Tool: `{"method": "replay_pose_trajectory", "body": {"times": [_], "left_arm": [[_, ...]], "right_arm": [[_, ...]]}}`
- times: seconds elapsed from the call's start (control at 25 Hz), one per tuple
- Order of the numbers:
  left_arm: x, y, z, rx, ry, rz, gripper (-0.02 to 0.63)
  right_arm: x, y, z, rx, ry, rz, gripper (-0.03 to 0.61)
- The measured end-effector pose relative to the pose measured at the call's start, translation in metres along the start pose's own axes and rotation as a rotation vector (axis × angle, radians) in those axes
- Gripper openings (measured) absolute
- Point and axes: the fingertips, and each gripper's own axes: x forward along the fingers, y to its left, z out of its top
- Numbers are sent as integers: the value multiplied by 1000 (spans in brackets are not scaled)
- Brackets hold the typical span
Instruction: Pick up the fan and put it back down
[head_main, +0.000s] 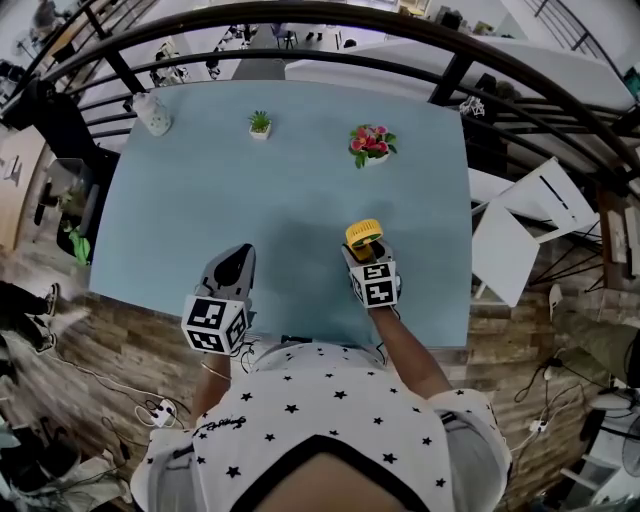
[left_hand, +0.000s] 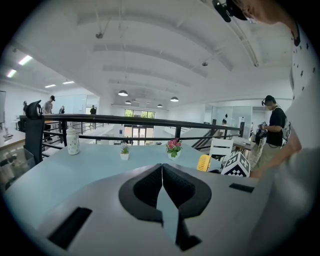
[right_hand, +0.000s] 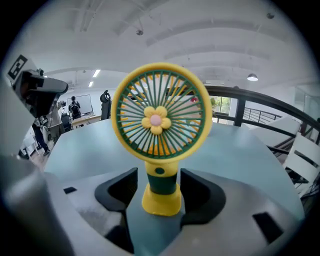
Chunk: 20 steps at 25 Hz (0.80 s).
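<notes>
**Inspector:** Where does the small yellow-and-green plastic fan with the flower hub (right_hand: 159, 125) stand?

**Assistant:** Upright on its own base on the pale blue table (head_main: 250, 200), near the front edge. Its stem is between the jaws of the right gripper (right_hand: 160, 181), which stand wide, with a gap on either side.

**Inspector:** So the table bears it, not the grip. And the left gripper (left_hand: 162, 176)?

**Assistant:** Jaws pressed together on nothing, well apart from the fan. It seems not to be needed.

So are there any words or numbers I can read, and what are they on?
None can be read.
The left marker cube and the right marker cube carry only black-and-white squares, no letters.
The fan shows a flower, no writing.
The jar has a pattern too small to tell.
</notes>
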Motion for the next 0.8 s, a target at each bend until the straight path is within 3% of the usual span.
{"method": "replay_pose_trajectory", "body": {"times": [0.32, 0.44, 0.72, 0.8], "left_arm": [[-3, -11, -6, 9, 1, -40, 28], [-3, -15, -5, 17, -1, -60, 28], [-3, -30, -4, 36, -13, -116, 28], [-3, -32, -6, 36, -11, -127, 28]], "right_arm": [[-40, -11, -9, 124, -40, -47, 238], [-63, -17, -1, 173, -106, -74, 189], [-120, -20, 46, 226, -330, -111, 1], [-134, -16, 59, 222, -382, -108, 0]]}}
